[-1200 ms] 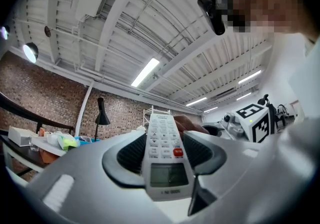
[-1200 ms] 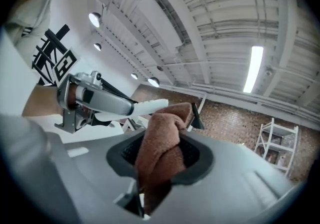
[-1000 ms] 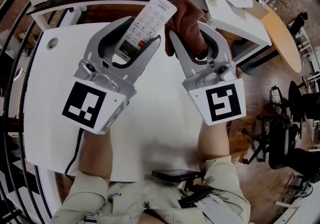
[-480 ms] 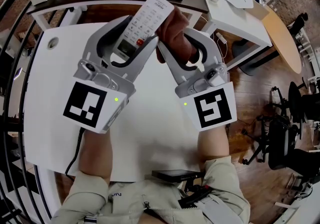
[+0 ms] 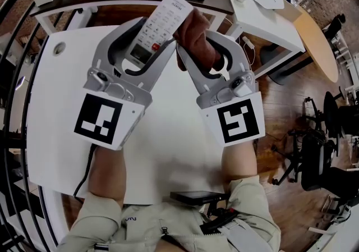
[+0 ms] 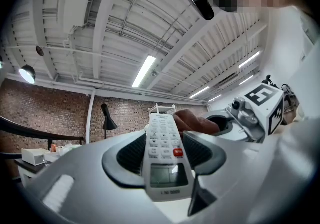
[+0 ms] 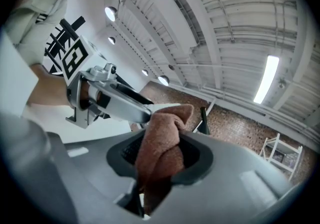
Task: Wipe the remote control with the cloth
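Note:
In the head view my left gripper [image 5: 155, 36] is shut on a white remote control [image 5: 164, 18], held above the table with its button face up. My right gripper [image 5: 197, 42] is shut on a bunched brown cloth [image 5: 193, 33], which presses against the remote's right side. The left gripper view shows the remote [image 6: 164, 155] clamped between the dark pads [image 6: 131, 154], with the cloth [image 6: 196, 121] and the right gripper [image 6: 250, 113] behind it. In the right gripper view the cloth [image 7: 161, 148] fills the jaws and touches the left gripper's finger [image 7: 117, 99].
Below both grippers lies the white table [image 5: 56, 110], with a round grommet [image 5: 58, 49] at its far left and a dark phone [image 5: 196, 196] at the near edge. A second white table [image 5: 263, 18], a wooden round table [image 5: 317, 43] and office chairs [image 5: 320, 150] stand to the right.
My right gripper has shifted left and rolled, bringing the cloth from beside the remote's far end onto its right side. The left gripper and remote have stayed in place.

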`<state>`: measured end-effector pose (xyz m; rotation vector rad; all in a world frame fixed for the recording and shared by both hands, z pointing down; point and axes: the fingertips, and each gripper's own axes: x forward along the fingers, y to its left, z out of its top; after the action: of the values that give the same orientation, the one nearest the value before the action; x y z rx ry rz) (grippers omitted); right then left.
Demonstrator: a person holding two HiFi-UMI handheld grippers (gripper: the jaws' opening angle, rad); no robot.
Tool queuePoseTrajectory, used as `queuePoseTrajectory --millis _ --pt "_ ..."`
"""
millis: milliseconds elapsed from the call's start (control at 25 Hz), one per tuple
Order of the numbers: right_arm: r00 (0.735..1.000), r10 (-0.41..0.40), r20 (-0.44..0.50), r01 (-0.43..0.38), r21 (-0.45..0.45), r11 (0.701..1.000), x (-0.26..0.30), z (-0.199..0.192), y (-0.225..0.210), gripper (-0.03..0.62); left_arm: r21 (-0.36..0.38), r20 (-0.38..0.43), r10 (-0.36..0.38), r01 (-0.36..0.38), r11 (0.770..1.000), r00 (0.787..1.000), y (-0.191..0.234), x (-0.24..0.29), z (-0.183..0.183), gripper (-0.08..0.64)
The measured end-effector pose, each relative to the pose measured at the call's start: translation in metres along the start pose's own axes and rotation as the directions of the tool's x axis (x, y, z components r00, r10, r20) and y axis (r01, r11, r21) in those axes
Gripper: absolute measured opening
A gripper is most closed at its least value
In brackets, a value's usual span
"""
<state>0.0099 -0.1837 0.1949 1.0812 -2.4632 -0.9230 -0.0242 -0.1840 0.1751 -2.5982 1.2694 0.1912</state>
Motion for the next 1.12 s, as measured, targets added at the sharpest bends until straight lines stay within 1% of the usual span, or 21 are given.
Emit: queuePoseTrajectory --millis 120,200,400,520,640,800,960,1120 --pt "0.996 -0.083 0.032 0.080 0.069 0.994 -0.005 0.004 -0.017 0.117 0.014 -0.005 0.000 0.000 1.000 1.000 0.000 0.000 -0.002 0.242" --pt "0.991 -0.129 0.041 0.124 0.100 0.987 -0.007 0.005 -0.027 0.117 0.027 -0.012 -0.001 0.001 1.000 1.000 0.000 0.001 -0.003 0.242" --pt "0.975 -0.217 0.055 0.208 0.130 0.969 -0.015 0.007 -0.046 0.117 0.073 -0.029 -0.007 0.009 0.997 1.000 -0.005 0.004 -0.005 0.242" --pt "0.968 -0.241 0.062 0.231 0.137 0.963 -0.020 0.007 -0.052 0.117 0.093 -0.036 -0.014 0.017 0.995 0.999 -0.011 0.006 -0.006 0.242" --pt "0.969 -0.238 0.063 0.228 0.135 0.964 -0.019 0.008 -0.052 0.117 0.109 -0.044 -0.019 0.024 0.994 0.999 -0.013 0.007 -0.008 0.242" --pt "0.976 -0.206 0.065 0.197 0.123 0.973 -0.007 0.009 -0.044 0.117 0.110 -0.048 -0.025 0.030 0.993 0.999 -0.007 0.010 -0.011 0.242" --pt "0.984 -0.166 0.070 0.159 0.104 0.982 -0.011 0.012 -0.033 0.117 0.096 -0.047 -0.019 0.024 0.995 0.999 -0.013 0.008 -0.009 0.242" --pt "0.992 -0.110 0.068 0.104 0.080 0.991 -0.006 0.013 -0.018 0.117 0.066 -0.046 -0.013 0.016 0.998 0.999 -0.010 0.007 -0.011 0.242"
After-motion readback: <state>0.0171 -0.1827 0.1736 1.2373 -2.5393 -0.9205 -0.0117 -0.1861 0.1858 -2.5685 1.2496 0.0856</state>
